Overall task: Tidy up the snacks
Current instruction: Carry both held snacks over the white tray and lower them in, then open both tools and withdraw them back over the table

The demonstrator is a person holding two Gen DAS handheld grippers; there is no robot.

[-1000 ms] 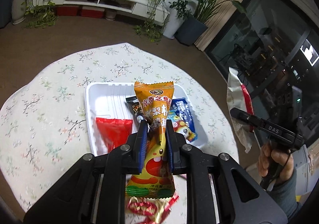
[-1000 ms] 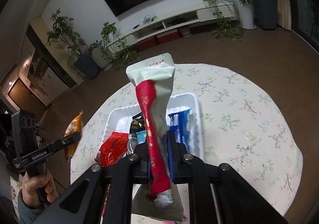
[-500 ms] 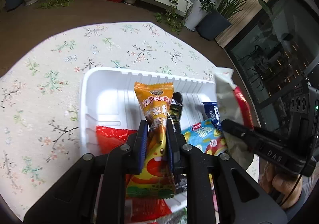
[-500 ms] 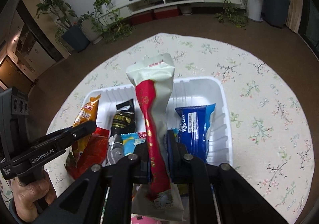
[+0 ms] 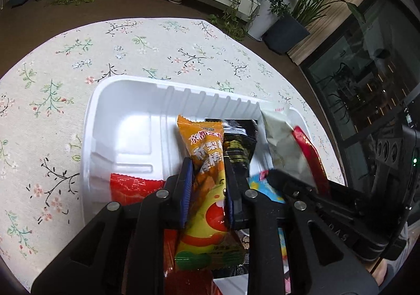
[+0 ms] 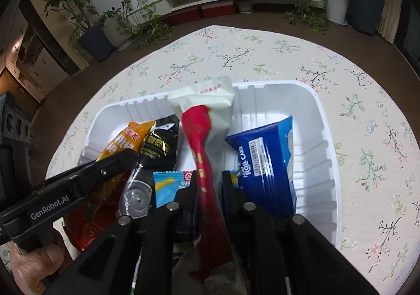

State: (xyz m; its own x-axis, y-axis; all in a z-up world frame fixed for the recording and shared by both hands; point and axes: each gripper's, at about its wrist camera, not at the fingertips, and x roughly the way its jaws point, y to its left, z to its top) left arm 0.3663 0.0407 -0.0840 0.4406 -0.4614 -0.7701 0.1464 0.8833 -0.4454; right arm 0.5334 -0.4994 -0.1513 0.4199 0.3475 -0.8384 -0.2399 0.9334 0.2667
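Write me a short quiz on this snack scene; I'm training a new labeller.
1. True or false: the blue rectangular roll-cake packet lies inside the white ribbed plastic tray.
2. The tray stands on: A a flowered tablecloth, B bare wood, C newspaper.
3. What colour is the foil packet right beside the orange snack packet?
Key: 1 true; 2 A; 3 black.

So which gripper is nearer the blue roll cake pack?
Right. The right gripper sits just beside the blue roll cake pack; the left gripper is farther, past the black packet.
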